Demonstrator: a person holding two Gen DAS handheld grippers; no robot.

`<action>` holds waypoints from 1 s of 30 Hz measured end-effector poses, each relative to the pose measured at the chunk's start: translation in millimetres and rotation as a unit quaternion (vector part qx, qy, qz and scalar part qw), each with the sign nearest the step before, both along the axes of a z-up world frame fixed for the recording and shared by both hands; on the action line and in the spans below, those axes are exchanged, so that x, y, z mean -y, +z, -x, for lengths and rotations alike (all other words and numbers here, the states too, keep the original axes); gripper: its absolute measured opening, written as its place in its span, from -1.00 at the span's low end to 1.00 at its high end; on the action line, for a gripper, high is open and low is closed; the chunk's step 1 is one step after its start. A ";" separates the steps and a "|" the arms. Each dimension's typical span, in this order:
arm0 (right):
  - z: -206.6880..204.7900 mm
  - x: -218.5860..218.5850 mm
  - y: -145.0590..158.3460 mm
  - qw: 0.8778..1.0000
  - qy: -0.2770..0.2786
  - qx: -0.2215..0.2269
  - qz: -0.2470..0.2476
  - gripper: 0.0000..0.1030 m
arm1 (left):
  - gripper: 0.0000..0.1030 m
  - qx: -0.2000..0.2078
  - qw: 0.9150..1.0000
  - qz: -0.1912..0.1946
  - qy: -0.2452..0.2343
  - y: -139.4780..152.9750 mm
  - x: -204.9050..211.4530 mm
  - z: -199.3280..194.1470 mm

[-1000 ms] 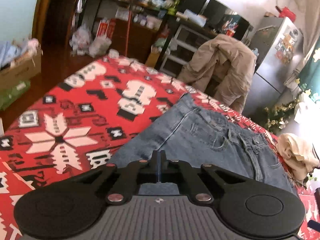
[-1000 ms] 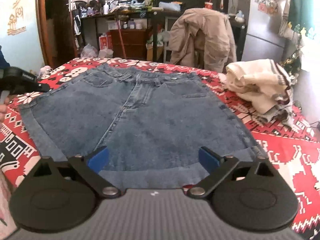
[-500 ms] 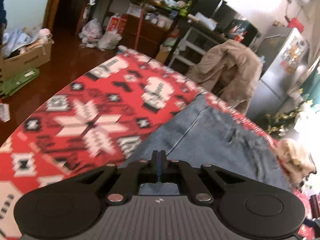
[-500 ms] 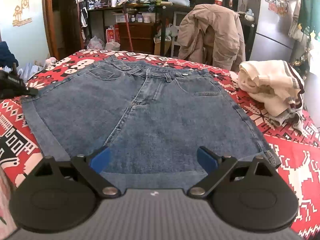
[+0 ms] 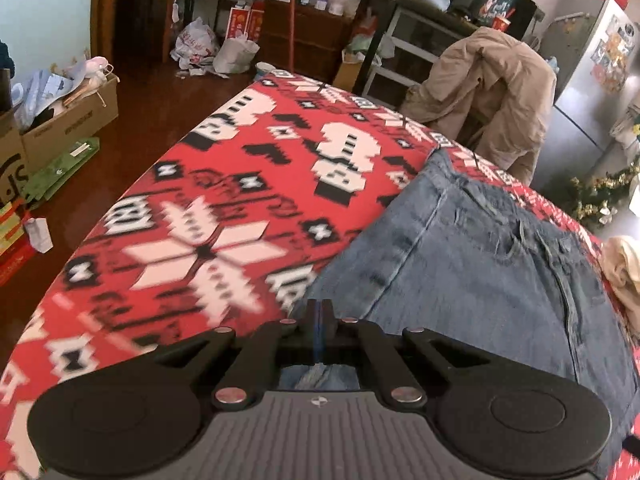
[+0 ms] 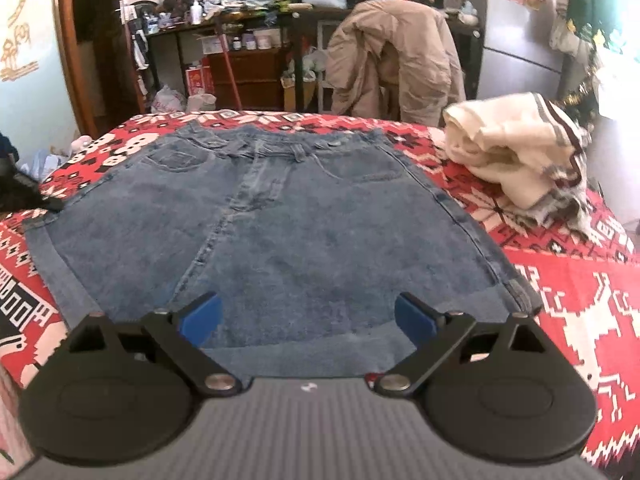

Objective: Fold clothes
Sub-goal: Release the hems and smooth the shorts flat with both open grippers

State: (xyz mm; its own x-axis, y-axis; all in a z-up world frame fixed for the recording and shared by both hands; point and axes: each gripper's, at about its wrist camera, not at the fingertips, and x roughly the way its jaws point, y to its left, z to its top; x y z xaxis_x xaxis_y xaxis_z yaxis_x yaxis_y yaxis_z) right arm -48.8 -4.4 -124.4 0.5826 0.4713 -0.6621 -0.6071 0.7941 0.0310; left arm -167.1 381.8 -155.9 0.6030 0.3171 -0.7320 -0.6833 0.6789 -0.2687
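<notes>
Red patterned cloth [image 6: 568,292] covers the table; denim shorts [image 6: 288,240] lie spread flat on it, waistband at the far side, leg hems toward the cameras. No fold visible in them. Cream knit pile [image 6: 516,152] sits to their right, just beside them.

Handling, my read: denim is mid-weight and stiffish for cloth, so it should hold a crease and not slide much on the cloth. Thick seams and the turned-up cuff give solid bite; best holds are the hem corners or the side-seam ends at the waistband, not the flat middle.

Left gripper [image 5: 319,320]: jaws pressed together at the shorts' left hem corner, denim visible just behind the tips, so likely pinching that corner. Right gripper [image 6: 307,320]: jaws spread wide, blue pads [image 6: 200,318] low over the near hem, holding nothing.
</notes>
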 end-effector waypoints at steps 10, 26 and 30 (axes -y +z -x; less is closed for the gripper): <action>-28.4 17.1 3.0 0.999 -0.034 0.003 -0.022 0.85 | -0.99 -0.003 0.999 -0.012 -0.032 23.0 1.5 -14.2; -111.2 4.0 15.9 0.996 -0.080 0.019 -0.035 0.82 | -0.99 0.039 0.992 0.106 -0.057 6.4 -58.8 -141.4; -113.9 -5.5 13.1 0.996 -0.078 0.022 -0.030 0.82 | -0.99 0.034 0.992 0.106 -0.051 3.4 -59.8 -132.5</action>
